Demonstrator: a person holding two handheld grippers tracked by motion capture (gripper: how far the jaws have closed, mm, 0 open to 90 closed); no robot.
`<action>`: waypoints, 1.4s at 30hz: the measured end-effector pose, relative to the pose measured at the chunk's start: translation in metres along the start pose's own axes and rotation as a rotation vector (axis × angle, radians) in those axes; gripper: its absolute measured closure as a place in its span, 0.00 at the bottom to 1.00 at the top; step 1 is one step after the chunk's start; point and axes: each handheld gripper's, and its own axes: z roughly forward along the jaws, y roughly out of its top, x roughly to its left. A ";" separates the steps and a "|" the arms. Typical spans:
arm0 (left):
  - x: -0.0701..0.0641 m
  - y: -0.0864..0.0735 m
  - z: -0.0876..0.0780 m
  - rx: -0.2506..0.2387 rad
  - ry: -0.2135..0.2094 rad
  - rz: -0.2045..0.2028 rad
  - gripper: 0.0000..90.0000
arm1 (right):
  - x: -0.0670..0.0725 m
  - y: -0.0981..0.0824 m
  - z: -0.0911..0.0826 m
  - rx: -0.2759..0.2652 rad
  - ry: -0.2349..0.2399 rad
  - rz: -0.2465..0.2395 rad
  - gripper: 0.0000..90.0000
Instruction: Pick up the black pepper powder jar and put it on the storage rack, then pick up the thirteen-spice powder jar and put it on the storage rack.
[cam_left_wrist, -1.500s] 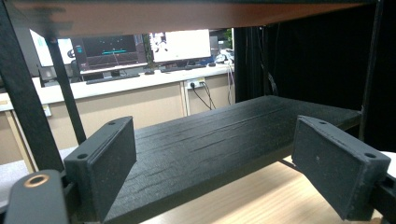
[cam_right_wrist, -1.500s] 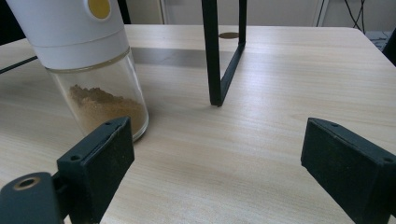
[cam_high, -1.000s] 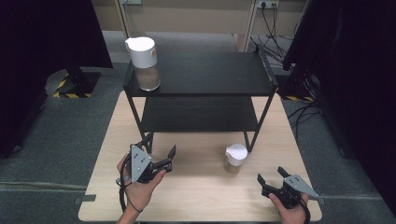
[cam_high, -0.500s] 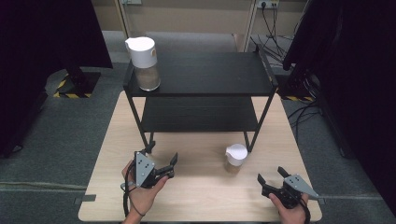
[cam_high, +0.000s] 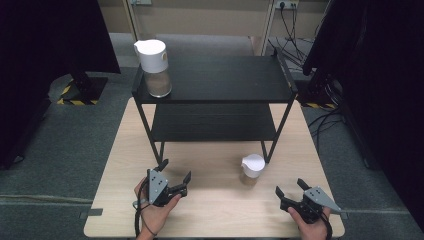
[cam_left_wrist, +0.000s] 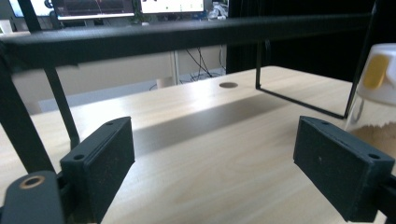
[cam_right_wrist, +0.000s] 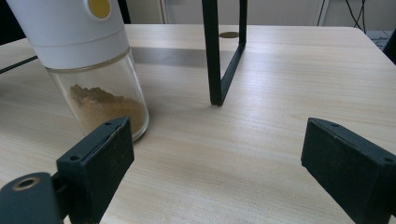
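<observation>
— What changed?
— Your left gripper dropped toward the table, jaws just spread wide, empty. Right gripper also gapes. The spice jar stands just beside it — unclaimed.

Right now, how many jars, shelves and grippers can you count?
Jars with white lids: 2, the jar on the rack's top shelf and the jar on the table
Black shelf racks: 1, the rack
Grippers: 2, the left gripper and the right gripper
Total: 5
</observation>
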 end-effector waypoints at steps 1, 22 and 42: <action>0.000 -0.002 0.000 0.004 -0.002 -0.001 0.13 | 0.000 0.000 0.000 -0.001 0.000 0.000 0.11; 0.003 -0.019 0.007 0.064 -0.030 -0.039 0.13 | 0.000 -0.002 -0.001 -0.009 -0.001 -0.002 0.11; 0.002 -0.019 0.006 0.060 -0.032 -0.031 0.13 | -0.001 -0.002 -0.001 -0.013 0.007 -0.001 0.11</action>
